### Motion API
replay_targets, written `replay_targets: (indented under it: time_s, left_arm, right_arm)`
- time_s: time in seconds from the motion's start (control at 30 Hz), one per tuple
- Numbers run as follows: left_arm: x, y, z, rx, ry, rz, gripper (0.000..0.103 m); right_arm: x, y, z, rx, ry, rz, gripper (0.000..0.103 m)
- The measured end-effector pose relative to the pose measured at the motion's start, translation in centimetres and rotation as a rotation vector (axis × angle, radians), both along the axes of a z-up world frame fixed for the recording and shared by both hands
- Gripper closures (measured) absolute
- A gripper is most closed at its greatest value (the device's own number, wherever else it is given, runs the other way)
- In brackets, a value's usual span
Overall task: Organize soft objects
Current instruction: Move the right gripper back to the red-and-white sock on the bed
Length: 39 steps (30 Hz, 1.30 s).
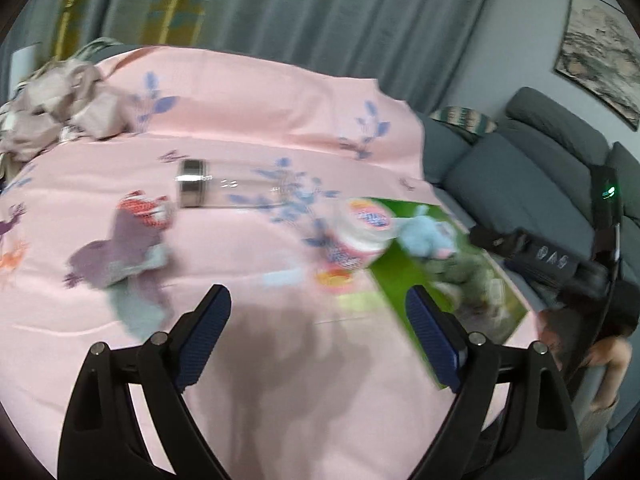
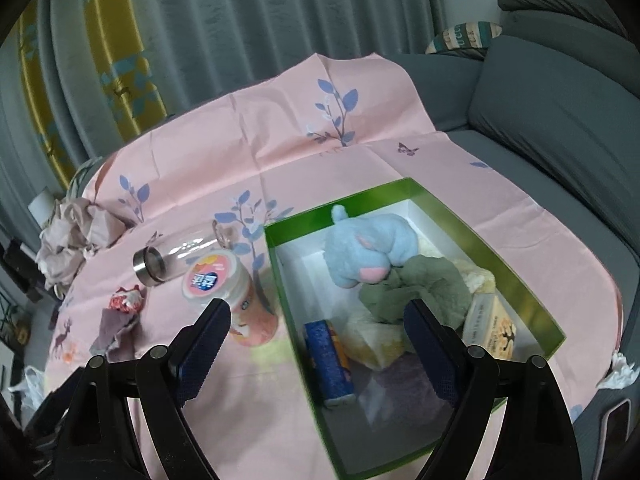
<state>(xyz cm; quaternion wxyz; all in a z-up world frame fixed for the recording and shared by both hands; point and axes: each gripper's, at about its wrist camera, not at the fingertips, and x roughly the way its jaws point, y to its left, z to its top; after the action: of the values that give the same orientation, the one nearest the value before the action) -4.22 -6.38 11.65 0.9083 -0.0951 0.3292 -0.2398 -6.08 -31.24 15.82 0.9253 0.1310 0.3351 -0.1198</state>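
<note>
My left gripper [image 1: 318, 300] stands open over the pink sheet [image 1: 280, 120], nothing between its fingers. Ahead to its left lies a purple and grey cloth [image 1: 120, 260] with a red-white knit piece [image 1: 146, 208]. My right gripper [image 2: 316, 312] is open above the near left corner of a green box [image 2: 340, 208]. In the box lie a blue plush toy [image 2: 368, 248], a green cloth [image 2: 416, 288], a yellow-white soft piece [image 2: 376, 336] and a purple towel [image 2: 404, 380]. The left wrist view shows the same green box [image 1: 396, 280], blurred.
A glass bottle [image 2: 172, 256] lies on its side beside an upright wipes canister [image 2: 224, 280]. A blue pack [image 2: 330, 356] and a beige carton [image 2: 488, 320] sit in the box. Crumpled pale cloth [image 2: 76, 240] is piled far left. A grey sofa [image 2: 560, 120] runs along the right.
</note>
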Motion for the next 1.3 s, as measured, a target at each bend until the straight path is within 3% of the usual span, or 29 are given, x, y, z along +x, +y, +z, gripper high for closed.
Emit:
replay_targets:
  time_s: [0.23, 0.4, 0.57, 0.7, 0.93, 1.13, 1.3]
  left_arm:
    - [0.9, 6.5, -3.3, -0.013, 0.002, 0.150, 0.015]
    - [2.8, 8.6, -4.5, -0.067, 0.097, 0.199, 0.015]
    - [3.0, 10.6, -4.3, -0.152, 0.127, 0.240, 0.015]
    - [2.8, 11.2, -3.9, -0.098, 0.106, 0.299, 0.015]
    - [2.8, 12.8, -3.8, -0.019, 0.088, 0.389, 0.015]
    - [3.8, 15.6, -4.6, -0.078, 0.186, 0.447, 0.015]
    - [4.5, 17.7, -4.8, -0.100, 0.232, 0.518, 0.016]
  right_arm:
    - [1.0, 2.7, -0.9, 0.016, 0.017, -0.028, 0.014]
    - [1.5, 5.6, -1.6, 0.016, 0.011, -0.011, 0.014]
    - [2.1, 9.4, -2.7, 0.036, -0.007, 0.122, 0.014]
    - [2.2, 12.9, -3.8, -0.042, -0.046, 0.179, 0.014]
    - [2.9, 15.7, -5.9, -0.032, -0.026, 0.266, 0.014]
    - [3.1, 17.5, -6.1, -0.022, -0.009, 0.347, 0.014]
    - [5.3, 19.3, -4.2, 0.045, 0.012, 0.408, 0.014]
